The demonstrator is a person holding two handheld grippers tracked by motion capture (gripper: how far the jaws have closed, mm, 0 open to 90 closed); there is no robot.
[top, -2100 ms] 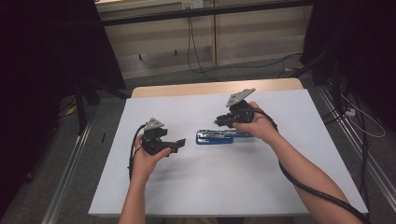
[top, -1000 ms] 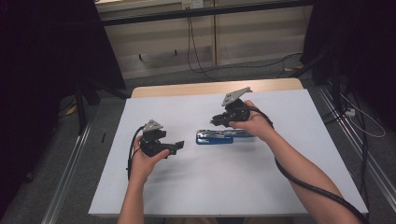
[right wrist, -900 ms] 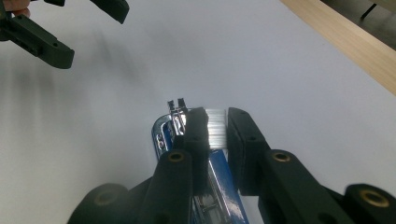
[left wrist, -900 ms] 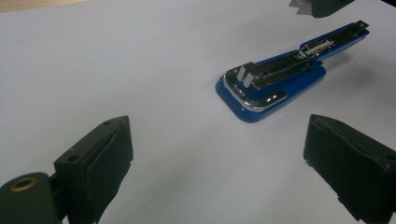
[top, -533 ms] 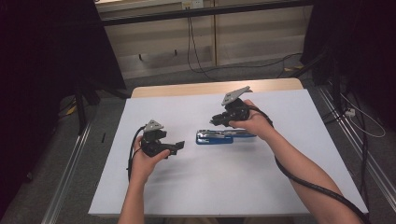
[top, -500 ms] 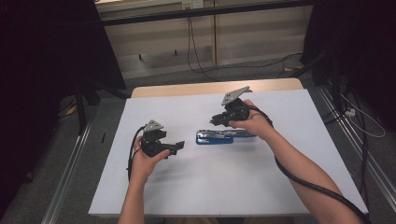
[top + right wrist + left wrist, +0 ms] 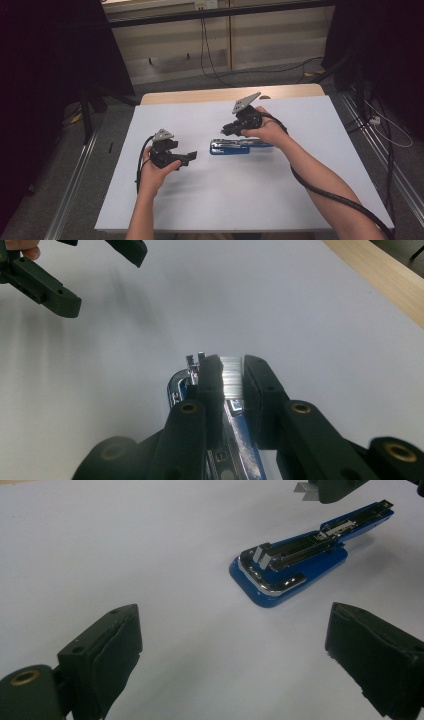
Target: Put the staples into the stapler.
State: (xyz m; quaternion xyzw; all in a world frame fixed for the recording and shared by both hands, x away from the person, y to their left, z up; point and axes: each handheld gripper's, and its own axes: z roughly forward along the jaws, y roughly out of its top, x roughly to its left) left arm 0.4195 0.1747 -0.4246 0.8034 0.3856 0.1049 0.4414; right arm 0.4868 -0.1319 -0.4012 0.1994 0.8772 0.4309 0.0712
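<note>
Nothing shifted — right gripper (image 7: 231, 372) still clamps staple strip (image 7: 231, 377) above stapler (image 7: 295, 565).

A blue stapler (image 7: 241, 146) lay flat on the white tabletop (image 7: 210, 200), roughly at its middle, its long axis running left to right in the high view. It was opened out, the top arm swung back so that body and arm stretched in one line. In the left gripper view the stapler (image 7: 295, 565) showed a broad rounded blue base with a chrome edge and a dark metal mechanism on top, and a narrower blue arm with its metal channel reaching away toward the upper right. A strip of silver staples (image 7: 231, 376) was held between the right gripper's (image 7: 231, 371) jaws, directly above the stapler's channel (image 7: 240, 440).
</note>
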